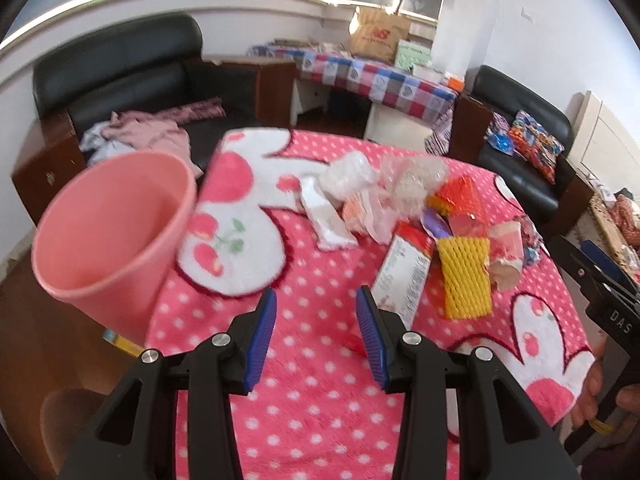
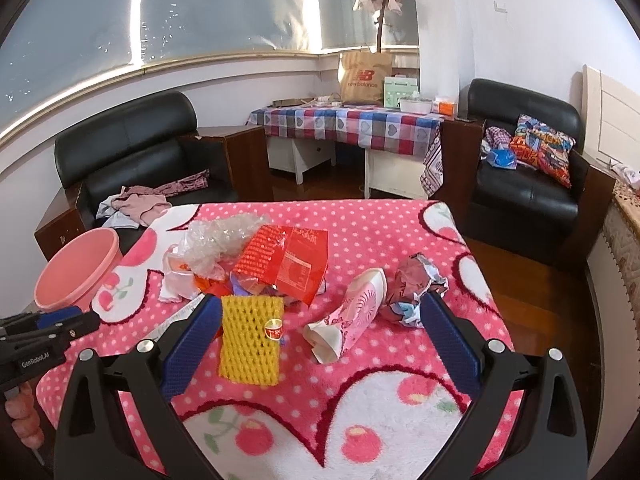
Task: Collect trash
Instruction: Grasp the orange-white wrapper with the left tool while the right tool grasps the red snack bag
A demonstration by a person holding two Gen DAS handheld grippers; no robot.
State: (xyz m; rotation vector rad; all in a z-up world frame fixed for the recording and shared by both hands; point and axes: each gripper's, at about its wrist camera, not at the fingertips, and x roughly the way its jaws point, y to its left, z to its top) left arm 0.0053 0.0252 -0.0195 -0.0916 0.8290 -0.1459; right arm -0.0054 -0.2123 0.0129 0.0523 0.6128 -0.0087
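Your left gripper [image 1: 316, 334]: black plastic frame w/ cut-out slots in the arms, silver round screws at the pivots, two blue ribbed pads [image 1: 262, 340] on the fingers. Seen from the right cam it carries white "GenRobot.AI" lettering on the side.

Your right gripper [image 2: 316, 344]: same build, black linkage, silver screws, blue textured pads [image 2: 448, 338]. From the left cam its body shows white letters "DAS", rest cut off.

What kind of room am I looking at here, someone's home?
Most likely a lived-in sitting room at home. Black armchairs stand along the wall with clothes dumped on one, a checked-cloth side table holds a shopping bag, and a pink polka-dot blanket covers the table with the trash.
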